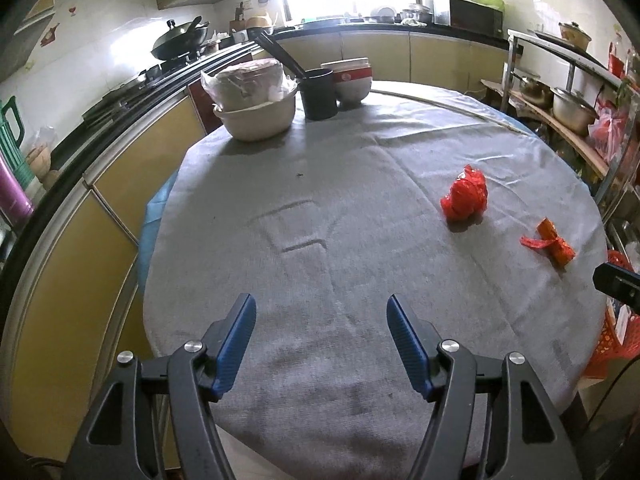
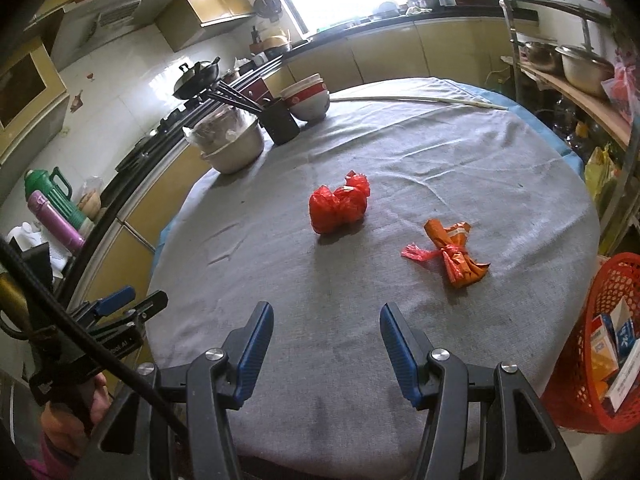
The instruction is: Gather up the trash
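A crumpled red plastic bag point(image 1: 466, 198) point(image 2: 340, 206) lies on the round table's grey cloth point(image 1: 320, 208) point(image 2: 440, 152). To its right rests an orange wrapper tied with a red strip point(image 1: 554, 242) point(image 2: 454, 256). My left gripper point(image 1: 322, 308) hovers open over the table's near side, nothing between its blue pads. My right gripper point(image 2: 326, 314) is also open and empty, short of both pieces of trash. The left gripper point(image 2: 120, 304) shows at the left edge of the right wrist view, held by a hand point(image 2: 96, 404).
A red mesh basket point(image 2: 576, 360) holding several boxes hangs past the table's right edge. At the far left of the table stand stacked bowls point(image 1: 256, 96), a dark cup with chopsticks point(image 1: 318, 94) and red-and-white bowls point(image 1: 350, 80). A shelf with pots point(image 1: 560, 104) is on the right.
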The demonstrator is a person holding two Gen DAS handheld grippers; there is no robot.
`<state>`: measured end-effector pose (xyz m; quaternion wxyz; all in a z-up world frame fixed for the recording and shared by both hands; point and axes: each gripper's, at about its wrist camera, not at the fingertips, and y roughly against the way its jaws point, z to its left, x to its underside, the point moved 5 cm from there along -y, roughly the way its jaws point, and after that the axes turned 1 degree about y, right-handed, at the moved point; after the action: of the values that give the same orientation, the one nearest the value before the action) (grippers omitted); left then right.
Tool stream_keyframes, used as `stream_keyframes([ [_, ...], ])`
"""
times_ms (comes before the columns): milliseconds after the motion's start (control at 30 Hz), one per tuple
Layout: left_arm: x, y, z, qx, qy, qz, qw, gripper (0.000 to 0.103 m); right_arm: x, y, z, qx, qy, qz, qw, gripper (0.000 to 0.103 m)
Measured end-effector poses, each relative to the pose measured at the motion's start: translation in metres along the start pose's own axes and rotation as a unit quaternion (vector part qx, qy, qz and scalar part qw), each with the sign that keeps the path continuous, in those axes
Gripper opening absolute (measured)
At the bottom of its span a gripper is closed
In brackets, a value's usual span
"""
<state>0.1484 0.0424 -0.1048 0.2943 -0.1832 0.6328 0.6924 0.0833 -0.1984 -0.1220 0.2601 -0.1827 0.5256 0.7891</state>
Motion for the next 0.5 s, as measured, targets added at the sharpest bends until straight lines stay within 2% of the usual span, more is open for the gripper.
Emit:
stream_keyframes([
  [500,-0.004,0.007,-0.021,-0.017,-0.022,-0.005,0.9996,0.069,0.0,0.009,-0.022,-0.012,-0.023,-0.013,1.0,0.06],
])
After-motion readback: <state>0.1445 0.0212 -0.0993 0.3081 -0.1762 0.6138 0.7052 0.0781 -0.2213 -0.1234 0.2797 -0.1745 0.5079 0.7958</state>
